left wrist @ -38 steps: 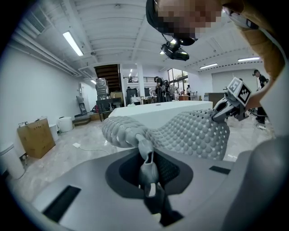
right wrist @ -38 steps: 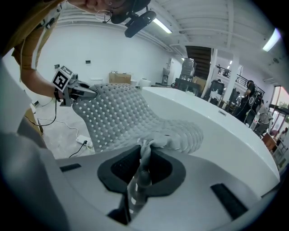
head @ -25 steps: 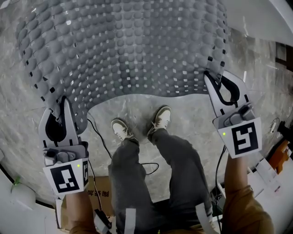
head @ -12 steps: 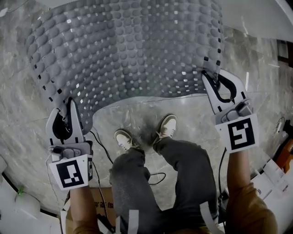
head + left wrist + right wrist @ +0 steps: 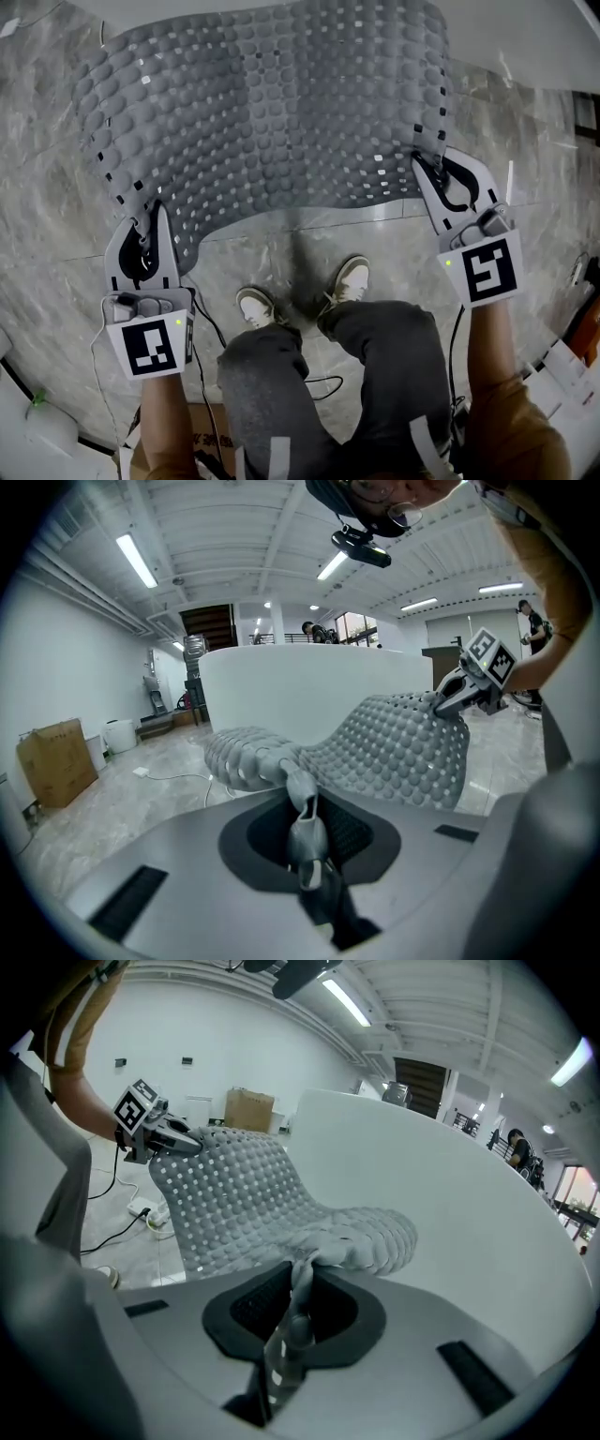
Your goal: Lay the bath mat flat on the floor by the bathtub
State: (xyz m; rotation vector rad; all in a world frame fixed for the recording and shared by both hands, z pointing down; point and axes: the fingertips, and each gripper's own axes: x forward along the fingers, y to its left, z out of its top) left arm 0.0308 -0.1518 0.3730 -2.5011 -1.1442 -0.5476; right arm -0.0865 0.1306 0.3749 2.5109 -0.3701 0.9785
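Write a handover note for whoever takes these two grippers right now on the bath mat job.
Left gripper: shut on the near left corner of the bath mat.
Right gripper: shut on its near right corner.
Bath mat: spread between the grippers, sagging, near edge lifted off the floor, far edge toward the bathtub.
Done: bath mat opened out beside the tub.
Left: lower it flat onto the floor, then release both corners.
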